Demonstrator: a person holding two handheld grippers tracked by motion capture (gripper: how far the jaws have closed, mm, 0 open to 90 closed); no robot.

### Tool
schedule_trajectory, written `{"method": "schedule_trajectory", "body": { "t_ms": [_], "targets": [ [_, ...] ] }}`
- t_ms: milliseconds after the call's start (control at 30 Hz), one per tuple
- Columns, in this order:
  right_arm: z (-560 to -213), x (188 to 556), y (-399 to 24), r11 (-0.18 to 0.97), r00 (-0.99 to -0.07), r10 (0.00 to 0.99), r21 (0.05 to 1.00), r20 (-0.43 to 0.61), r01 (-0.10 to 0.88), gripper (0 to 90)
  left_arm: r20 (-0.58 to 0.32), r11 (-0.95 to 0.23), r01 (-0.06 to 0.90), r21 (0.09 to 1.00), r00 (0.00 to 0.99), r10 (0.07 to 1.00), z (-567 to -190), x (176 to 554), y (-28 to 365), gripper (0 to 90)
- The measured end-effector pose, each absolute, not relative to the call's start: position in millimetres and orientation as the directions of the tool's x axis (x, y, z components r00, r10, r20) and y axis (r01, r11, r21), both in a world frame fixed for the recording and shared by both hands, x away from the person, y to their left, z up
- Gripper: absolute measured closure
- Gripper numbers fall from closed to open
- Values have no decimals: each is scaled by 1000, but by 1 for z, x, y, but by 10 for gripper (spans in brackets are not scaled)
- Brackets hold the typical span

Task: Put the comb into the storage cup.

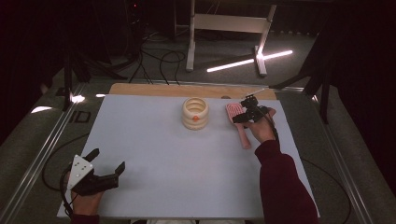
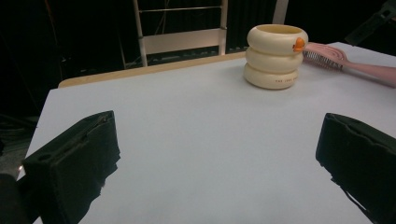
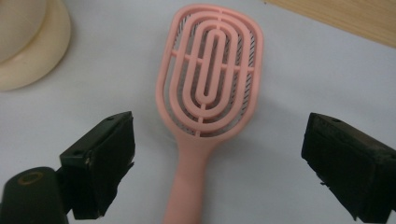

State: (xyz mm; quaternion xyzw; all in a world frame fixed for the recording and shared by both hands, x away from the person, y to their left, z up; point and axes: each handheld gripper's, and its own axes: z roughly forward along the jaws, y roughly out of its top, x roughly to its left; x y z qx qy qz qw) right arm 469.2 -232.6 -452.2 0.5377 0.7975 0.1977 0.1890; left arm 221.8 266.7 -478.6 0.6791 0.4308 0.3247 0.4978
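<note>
A pink hairbrush [image 1: 239, 122] lies flat on the white table [image 1: 154, 144], right of a cream ringed holder [image 1: 195, 113] with an orange dot. My right gripper [image 1: 246, 111] hovers over the brush, open. From its own camera the vented brush head [image 3: 211, 70] sits between and beyond the two wide-apart jaws, the handle [image 3: 187, 186] running down toward the camera. My left gripper [image 1: 108, 161] rests open near the table's front left corner, nothing between its jaws. Far ahead of it stand the holder [image 2: 275, 56] and brush [image 2: 336, 57].
A wooden strip [image 1: 187, 89] edges the table's far side. Beyond it, on a dark floor, stand a white frame [image 1: 229, 28] and a lit bar [image 1: 250, 60], with cables. Metal rails [image 1: 42, 154] run along both sides of the table.
</note>
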Motion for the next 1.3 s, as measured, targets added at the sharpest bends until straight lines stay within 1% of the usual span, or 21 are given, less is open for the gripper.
{"method": "schedule_trajectory", "body": {
  "t_ms": [967,1133,1300],
  "targets": [
    [-486,483,-231,314,-335,942,431,-29,846,147,11,-133,262,956,420,907,-480,222,267,0],
    [-492,483,-230,299,-323,946,405,-9,864,179,13,-135,263,955,420,907,-480,222,267,0],
    [-501,481,-232,296,-316,949,379,-11,877,238,13,-136,264,955,420,907,-480,222,267,0]
  ]
}}
